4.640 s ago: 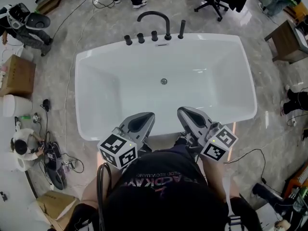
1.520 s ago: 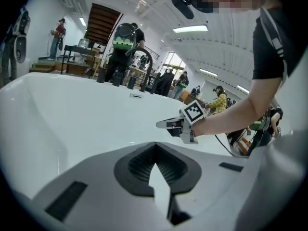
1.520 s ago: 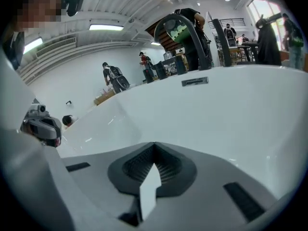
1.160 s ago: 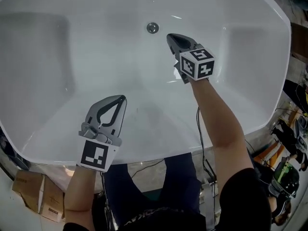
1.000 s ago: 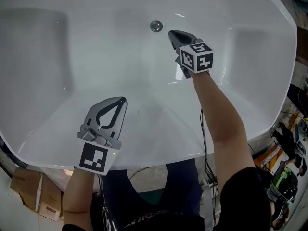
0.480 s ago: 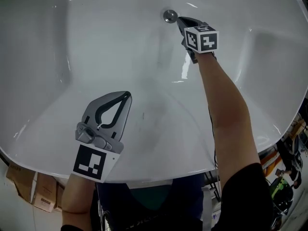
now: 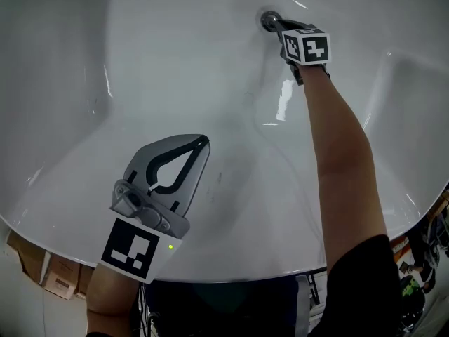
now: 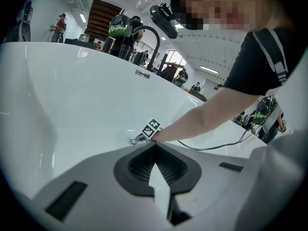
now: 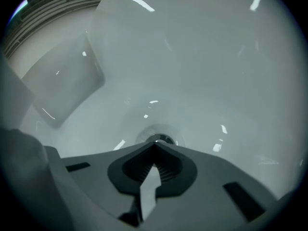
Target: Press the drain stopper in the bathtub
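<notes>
While the person is leaning over the bathtub (image 7: 175,69), the right gripper (image 7: 276,25) is reaching down to the drain stopper (image 7: 268,20).

- Stopper: round, metallic, sitting in the tub floor and showing near the top of the head view.
- Right gripper: jaws are closing fully on each other, tips meeting in one point with nothing between them. In the right gripper view that point is lying over the near edge of the stopper. It is looking like contact, though a thin gap cannot be ruled out. The marker cube (image 7: 309,48) is sitting just behind the jaws, on the side away from the stopper. The bare forearm (image 7: 340,146) is running back from the stopper toward the near rim.
- Left gripper (image 7: 201,143): hanging well apart from the stopper, over the sloping near wall of the tub. Its jaws are also pressing together and gripping nothing. It is pointing roughly toward the stopper, and a small green light (image 7: 170,246) is glowing beside its own cube.
- From the left gripper view, the right gripper is showing small beside the stopper, and a dark curved faucet (image 8: 154,32) is rising beyond the tub's far rim.
- Cardboard boxes (image 7: 28,269) are lying on the floor outside the near rim, far from the stopper.
</notes>
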Demonstrator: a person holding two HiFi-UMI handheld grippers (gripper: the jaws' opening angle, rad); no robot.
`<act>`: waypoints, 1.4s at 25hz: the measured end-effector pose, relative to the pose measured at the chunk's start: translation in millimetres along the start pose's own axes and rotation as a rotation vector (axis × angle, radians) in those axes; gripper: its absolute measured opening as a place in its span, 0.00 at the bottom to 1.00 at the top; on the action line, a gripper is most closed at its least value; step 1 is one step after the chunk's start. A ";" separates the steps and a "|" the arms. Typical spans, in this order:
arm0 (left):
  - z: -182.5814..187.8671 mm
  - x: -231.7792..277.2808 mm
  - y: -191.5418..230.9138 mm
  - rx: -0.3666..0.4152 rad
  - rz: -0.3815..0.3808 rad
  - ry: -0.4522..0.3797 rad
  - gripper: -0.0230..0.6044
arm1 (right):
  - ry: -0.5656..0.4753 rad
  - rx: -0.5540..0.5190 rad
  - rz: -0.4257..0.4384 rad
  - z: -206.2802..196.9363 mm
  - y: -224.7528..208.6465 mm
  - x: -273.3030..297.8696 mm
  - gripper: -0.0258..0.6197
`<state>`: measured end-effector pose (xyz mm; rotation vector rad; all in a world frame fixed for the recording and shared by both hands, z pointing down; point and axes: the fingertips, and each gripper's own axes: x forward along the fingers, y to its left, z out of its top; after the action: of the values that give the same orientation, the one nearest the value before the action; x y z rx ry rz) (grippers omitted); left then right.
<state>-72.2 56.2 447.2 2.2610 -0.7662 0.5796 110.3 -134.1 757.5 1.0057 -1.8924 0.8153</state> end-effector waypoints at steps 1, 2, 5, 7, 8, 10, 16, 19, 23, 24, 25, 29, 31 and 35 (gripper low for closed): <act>0.0 -0.1 -0.1 -0.017 -0.002 -0.003 0.05 | 0.012 -0.004 -0.007 -1.8 -0.6 3.0 0.06; 0.4 -0.1 -0.3 -0.031 -0.005 -0.007 0.05 | 0.022 -0.008 -0.012 -3.5 -0.9 6.2 0.06; 0.3 0.4 -1.2 -0.009 -0.015 -0.002 0.05 | 0.038 -0.021 -0.015 -3.2 -1.8 16.8 0.06; -1.7 0.3 -2.3 0.022 -0.023 0.012 0.05 | 0.054 -0.025 -0.019 -3.8 -2.5 22.9 0.06; -2.6 -0.1 -2.8 0.030 -0.027 0.018 0.05 | 0.070 -0.029 -0.022 -5.8 -2.4 25.8 0.06; -3.6 -1.1 -3.7 0.035 -0.034 0.025 0.05 | 0.101 -0.038 -0.029 -11.1 -2.6 30.2 0.06; -3.4 -1.7 -4.2 0.036 -0.041 0.027 0.05 | 0.127 -0.035 -0.013 -11.0 -3.6 32.6 0.06; -4.8 -1.1 -4.6 0.037 -0.047 0.032 0.05 | 0.163 -0.025 -0.001 -10.4 -3.7 33.5 0.06; -4.7 -1.9 -4.2 0.026 -0.043 0.034 0.05 | 0.196 -0.045 0.000 -10.0 -2.7 33.9 0.06; -4.3 -2.1 -4.1 0.024 -0.042 0.032 0.05 | 0.197 -0.048 -0.003 -10.2 -2.8 34.0 0.06; -3.9 -2.2 -3.9 0.022 -0.041 0.029 0.05 | 0.198 -0.050 -0.005 -10.6 -2.9 34.2 0.06; -2.5 -2.9 -3.9 0.019 -0.039 0.021 0.05 | 0.219 -0.067 -0.014 -11.5 -2.9 36.4 0.06; -1.8 -3.0 -4.0 0.019 -0.042 0.018 0.05 | 0.243 -0.097 -0.023 -10.3 -3.5 37.5 0.06; 4.3 -3.8 -4.0 0.049 -0.041 0.000 0.05 | 0.276 -0.107 -0.027 -13.1 -1.4 40.3 0.06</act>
<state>-71.5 56.9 440.3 2.3165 -0.7110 0.5847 102.5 -137.6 799.0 0.8071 -1.6648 0.7854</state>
